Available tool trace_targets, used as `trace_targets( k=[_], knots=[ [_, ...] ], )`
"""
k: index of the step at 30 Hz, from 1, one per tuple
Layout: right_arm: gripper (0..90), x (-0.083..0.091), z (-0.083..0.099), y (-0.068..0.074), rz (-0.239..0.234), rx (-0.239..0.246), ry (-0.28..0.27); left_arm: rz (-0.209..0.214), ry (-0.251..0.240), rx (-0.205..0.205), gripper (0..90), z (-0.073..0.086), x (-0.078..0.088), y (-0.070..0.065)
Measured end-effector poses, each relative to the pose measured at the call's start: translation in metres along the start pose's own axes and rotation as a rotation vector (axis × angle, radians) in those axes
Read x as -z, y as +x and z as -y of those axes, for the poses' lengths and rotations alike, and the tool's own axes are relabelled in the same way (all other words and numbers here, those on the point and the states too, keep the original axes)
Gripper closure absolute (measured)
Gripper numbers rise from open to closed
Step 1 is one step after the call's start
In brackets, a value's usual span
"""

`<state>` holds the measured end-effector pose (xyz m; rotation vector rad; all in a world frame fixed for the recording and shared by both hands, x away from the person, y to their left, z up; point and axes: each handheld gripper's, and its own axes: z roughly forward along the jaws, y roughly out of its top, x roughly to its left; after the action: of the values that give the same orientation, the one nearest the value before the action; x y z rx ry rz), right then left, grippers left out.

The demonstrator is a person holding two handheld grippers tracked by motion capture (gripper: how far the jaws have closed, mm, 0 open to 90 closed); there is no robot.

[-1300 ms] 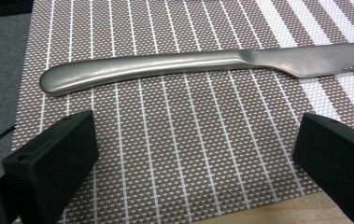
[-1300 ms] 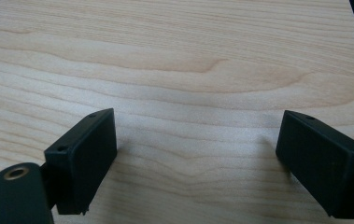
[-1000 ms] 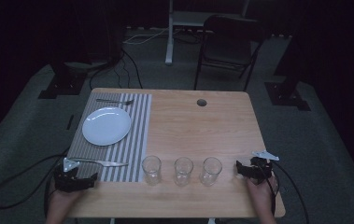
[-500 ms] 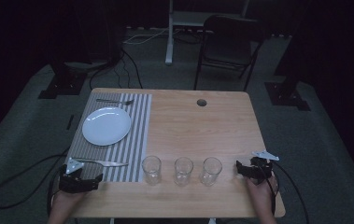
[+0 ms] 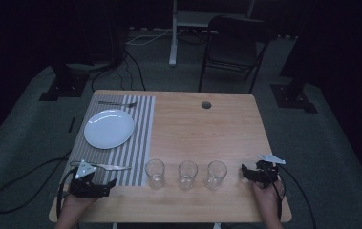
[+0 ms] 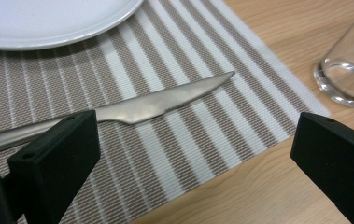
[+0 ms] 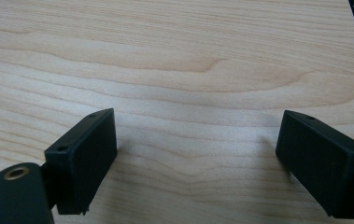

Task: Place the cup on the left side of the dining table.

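Jaws of the left gripper (image 6: 195, 149) gape just short of the knife (image 6: 132, 106) on the striped placemat (image 6: 179, 140), while the right gripper (image 7: 195, 163) gapes over bare table (image 7: 174, 56).

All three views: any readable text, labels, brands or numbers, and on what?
None: no text, label, brand or number is readable.
Plate, knife, fork, striped placemat, three glasses, table: no markings visible.
Left gripper, right gripper: jaws plain black, unmarked.
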<state>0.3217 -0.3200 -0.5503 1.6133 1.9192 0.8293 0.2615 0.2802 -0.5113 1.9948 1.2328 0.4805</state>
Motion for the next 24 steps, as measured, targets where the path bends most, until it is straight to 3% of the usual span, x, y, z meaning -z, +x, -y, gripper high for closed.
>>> trace_targets(
  k=[15,18,19,20,24],
  knots=[
    [12.1,0.000,0.000,0.000,0.000,0.000,0.000,0.094,-0.039,-0.077,4.3,-0.023,-0.004,-0.029],
    [12.1,0.000,0.000,0.000,0.000,-0.001,0.000,0.091,-0.045,-0.076,4.3,-0.024,-0.005,-0.030],
    [12.1,0.000,0.000,0.000,0.000,-0.001,0.000,0.119,-0.055,-0.082,4.3,-0.029,-0.005,-0.033],
    [12.1,0.000,0.000,0.000,0.001,-0.001,0.000,0.142,-0.065,-0.092,4.3,-0.034,-0.005,-0.037],
    [12.1,0.000,0.000,0.000,0.000,-0.001,0.000,0.158,-0.060,-0.137,4.4,-0.044,-0.003,-0.049]
  ],
)
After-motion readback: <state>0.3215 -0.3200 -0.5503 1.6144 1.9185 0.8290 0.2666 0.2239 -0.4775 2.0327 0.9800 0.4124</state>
